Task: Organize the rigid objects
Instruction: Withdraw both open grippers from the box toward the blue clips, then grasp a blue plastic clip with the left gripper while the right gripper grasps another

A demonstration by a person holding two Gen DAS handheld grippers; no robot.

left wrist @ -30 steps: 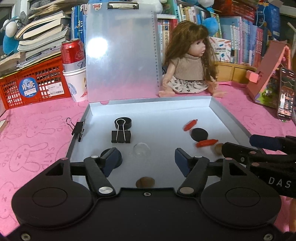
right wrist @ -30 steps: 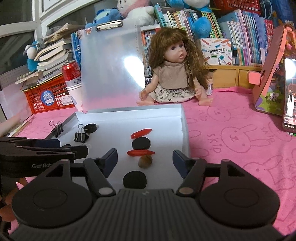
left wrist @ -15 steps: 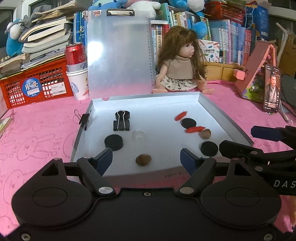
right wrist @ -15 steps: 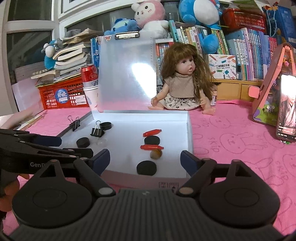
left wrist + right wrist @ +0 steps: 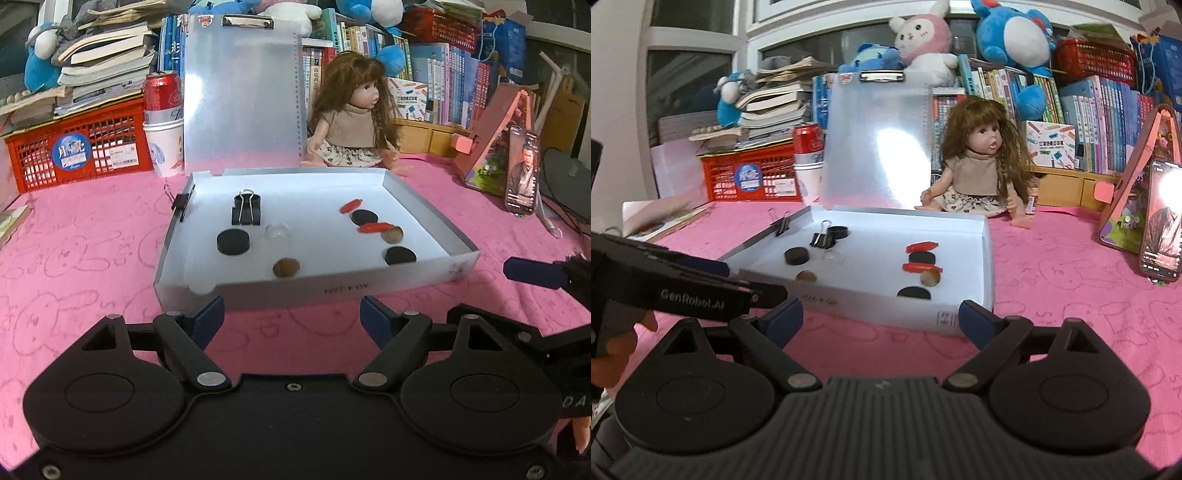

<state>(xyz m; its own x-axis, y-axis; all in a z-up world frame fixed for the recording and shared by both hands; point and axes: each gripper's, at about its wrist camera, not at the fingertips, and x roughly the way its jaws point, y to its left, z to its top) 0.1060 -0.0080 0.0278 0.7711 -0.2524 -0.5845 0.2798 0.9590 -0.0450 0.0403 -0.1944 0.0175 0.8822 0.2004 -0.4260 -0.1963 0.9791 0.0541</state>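
Note:
A shallow white tray (image 5: 424, 273) (image 5: 986, 258) lies on the pink cloth. In it are a black binder clip (image 5: 245, 212) (image 5: 820, 240), black discs (image 5: 233, 242) (image 5: 400, 255) (image 5: 796, 255), two red pieces (image 5: 350, 205) (image 5: 375, 228) (image 5: 921, 246), brown nuts (image 5: 286, 266) (image 5: 392, 234) (image 5: 930, 277) and a clear dome (image 5: 277, 233). Another binder clip (image 5: 181, 203) grips the tray's left wall. My left gripper (image 5: 291, 319) and right gripper (image 5: 881, 319) are both open and empty, held in front of the tray's near wall.
A clear clipboard (image 5: 243, 99) stands behind the tray. A doll (image 5: 354, 122), a red crate (image 5: 77, 147), a can on a cup (image 5: 162, 122), a phone (image 5: 521, 170) and books ring the cloth. The right gripper's finger (image 5: 532, 273) shows at right.
Both grippers have pulled back from over the tray to in front of its near wall and risen. The objects in the tray have not moved.

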